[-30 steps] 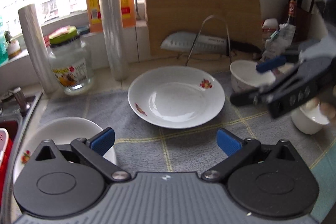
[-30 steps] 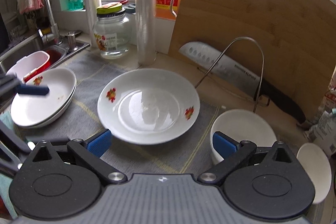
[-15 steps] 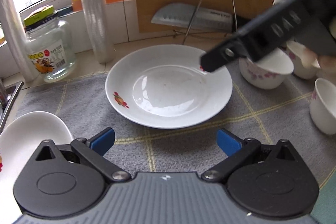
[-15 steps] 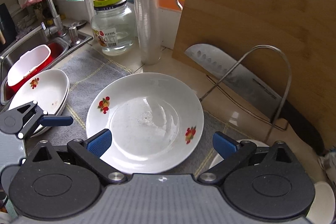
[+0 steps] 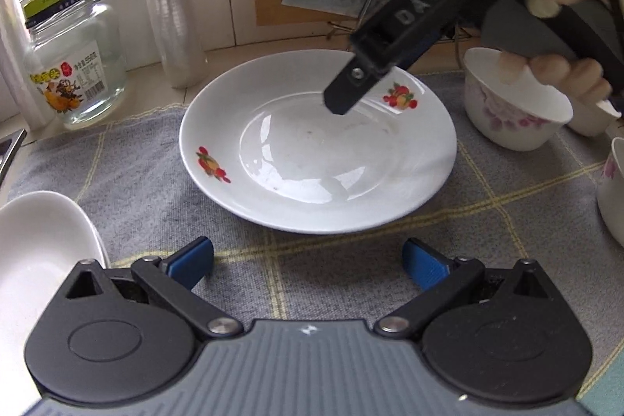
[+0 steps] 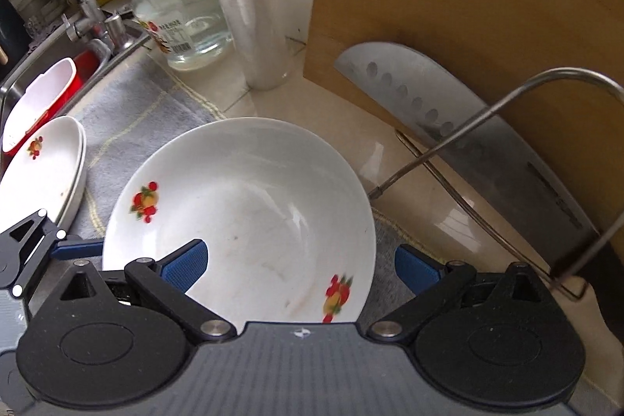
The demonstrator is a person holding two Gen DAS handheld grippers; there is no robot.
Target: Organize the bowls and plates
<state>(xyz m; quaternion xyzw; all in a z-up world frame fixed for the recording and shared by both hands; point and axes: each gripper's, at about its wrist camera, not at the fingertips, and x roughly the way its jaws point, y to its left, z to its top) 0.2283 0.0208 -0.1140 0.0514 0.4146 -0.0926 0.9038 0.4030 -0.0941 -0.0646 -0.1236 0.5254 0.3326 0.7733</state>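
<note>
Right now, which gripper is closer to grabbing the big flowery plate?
Probably the right gripper. It hangs open right over the plate, with one finger above the rim. The left gripper is open too, but sits back on the grey mat, short of the plate.

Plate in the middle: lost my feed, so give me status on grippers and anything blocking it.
Both grippers open, empty. Right gripper over the plate, left gripper short of its near rim. Plate flat on the grey mat. Bowl close beside it, nothing on it.
</note>
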